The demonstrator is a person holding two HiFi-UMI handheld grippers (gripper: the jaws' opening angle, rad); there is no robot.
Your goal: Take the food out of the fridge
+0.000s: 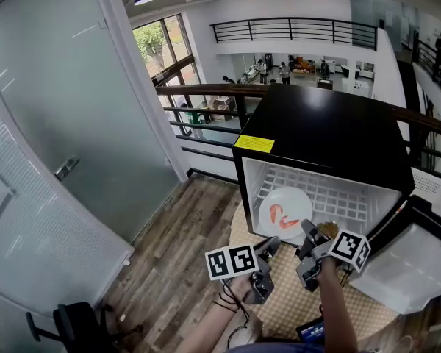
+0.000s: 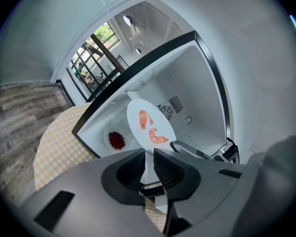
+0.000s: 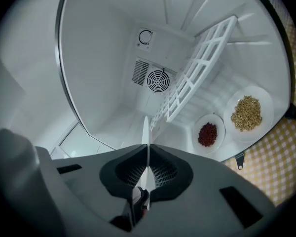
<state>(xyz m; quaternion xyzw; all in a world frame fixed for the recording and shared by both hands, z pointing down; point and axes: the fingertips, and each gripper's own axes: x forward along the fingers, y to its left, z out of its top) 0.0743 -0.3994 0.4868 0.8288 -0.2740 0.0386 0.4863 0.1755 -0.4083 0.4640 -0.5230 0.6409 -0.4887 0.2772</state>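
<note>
Grey moulded body of the left gripper [image 2: 149, 163] fills the lower half of its own view. Its ribbed dark pads [image 2: 164, 168] pinch the near rim of a round white plate [image 2: 147, 125]. Right gripper [image 3: 147, 158] is clamped tight on that plate too, which shows there only edge-on, as a thin white sliver. Plate is smooth and glossy, at the mouth of the black mini fridge [image 1: 320, 120], face up toward the head view. Cannot tell whether it rests on the white wire shelf [image 3: 197, 78]. Two curled pink shrimp [image 2: 158, 136] lie side by side near its middle. On the fridge floor are a small white dish of red bits [image 3: 207, 134] and a larger plate of tan crumbly food [image 3: 246, 113]; both are hard to make out from the head view. Yellow checked cloth [image 3: 281, 152] lies under the fridge. Fridge door [image 1: 408, 263] is open and cut off at the right edge.
</note>
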